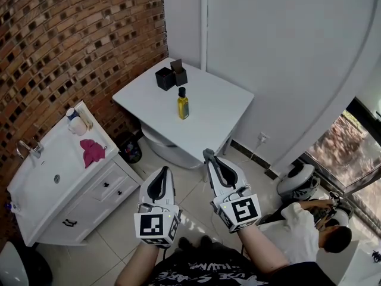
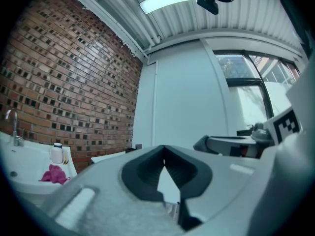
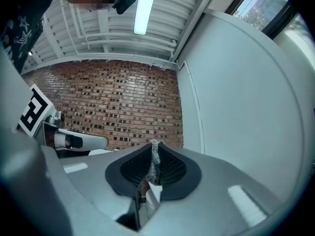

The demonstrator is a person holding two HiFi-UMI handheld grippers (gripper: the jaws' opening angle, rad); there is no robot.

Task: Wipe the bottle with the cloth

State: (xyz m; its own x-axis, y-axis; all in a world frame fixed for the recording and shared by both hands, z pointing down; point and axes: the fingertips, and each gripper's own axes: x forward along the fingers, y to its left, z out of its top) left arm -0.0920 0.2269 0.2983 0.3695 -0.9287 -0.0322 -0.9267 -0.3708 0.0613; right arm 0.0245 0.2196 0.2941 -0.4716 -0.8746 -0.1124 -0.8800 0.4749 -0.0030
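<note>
Left claw [image 2: 164, 149]: jaws shut tip to tip, nothing between them, only a small gap further back behind the tips. Right claw [image 3: 154, 147]: jaws also together. A rough grey strip [image 3: 155, 163] runs along the seam between them, and I can't tell if it's pad lining or something pinched; nothing sticks out past the tips in the head view. Both claws are held side by side near floor-tile level in front of the person, pointing roughly level at the white bench [image 1: 220, 109], neither touching anything. Bottle [image 1: 183, 103]: yellow liquid, black cap, upright on that bench, straight ahead of both claws and well apart from them, about on the line between the two tips. Two black boxes [image 1: 165, 78] sit beyond the bottle, at the bench's far-left corner as seen from the claws, one open-topped with a flap up. Cloth [image 1: 92, 152]: pink, bunched, lying on the sink bench [image 1: 36, 183], off to the left of the left claw and well apart. In the left gripper view it sits low at the left edge. A white cup [image 1: 76, 124] stands just beyond the cloth, and the tap [image 1: 27, 149] is further left of it. A black bin [image 1: 130, 151] sits on the floor between the sink bench and the white bench, ahead-left of the left claw. Brick wall [image 1: 71, 40] runs behind the sink bench. A person in a white top [image 1: 300, 228] crouches off to the right of the right claw.
</note>
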